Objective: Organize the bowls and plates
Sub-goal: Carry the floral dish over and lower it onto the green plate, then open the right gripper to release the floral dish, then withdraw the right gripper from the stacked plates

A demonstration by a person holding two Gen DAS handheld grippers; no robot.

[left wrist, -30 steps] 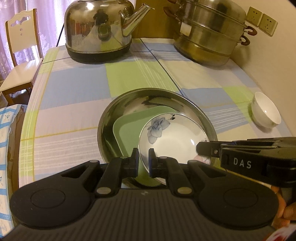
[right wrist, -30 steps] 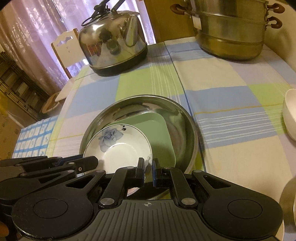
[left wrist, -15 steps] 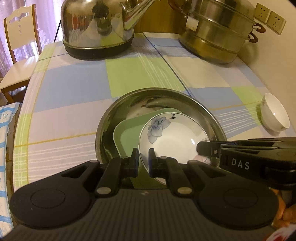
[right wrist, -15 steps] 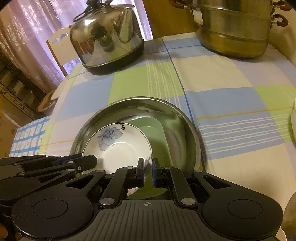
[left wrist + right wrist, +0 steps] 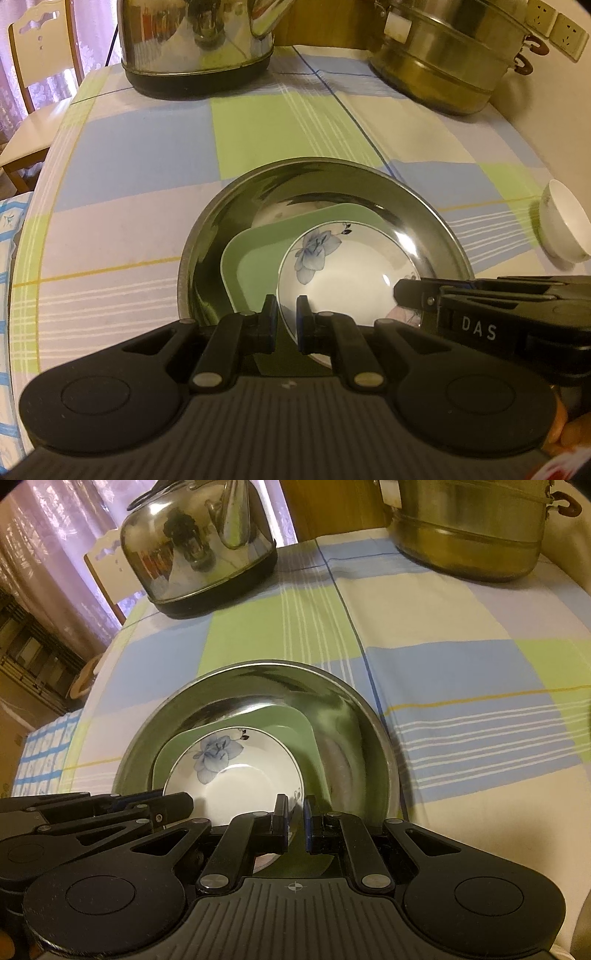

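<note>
Compared with a second ago, both grippers have sunk closer to the counter (image 5: 122, 177), so the wide stainless-steel basin (image 5: 436, 229) fills more of each view, while the big shiny steel kettle (image 5: 195, 44) and the stacked steel steamer pot (image 5: 443, 62) have slid towards the top edge. The dishes have not shifted inside the basin: a pale green square plate (image 5: 255, 266) lies in it, and a white porcelain bowl with a blue flower (image 5: 347, 273) sits on that plate. The left gripper (image 5: 286, 325) has its jaws closed narrow on the near rim of the flowered bowl. The right gripper (image 5: 295, 823) is likewise pinched narrow on that rim, further right. A small white cup (image 5: 561, 229) stands apart on the checked tablecloth, right of the basin. A pale wooden chair (image 5: 37, 74) stands beyond the counter's left end.
</note>
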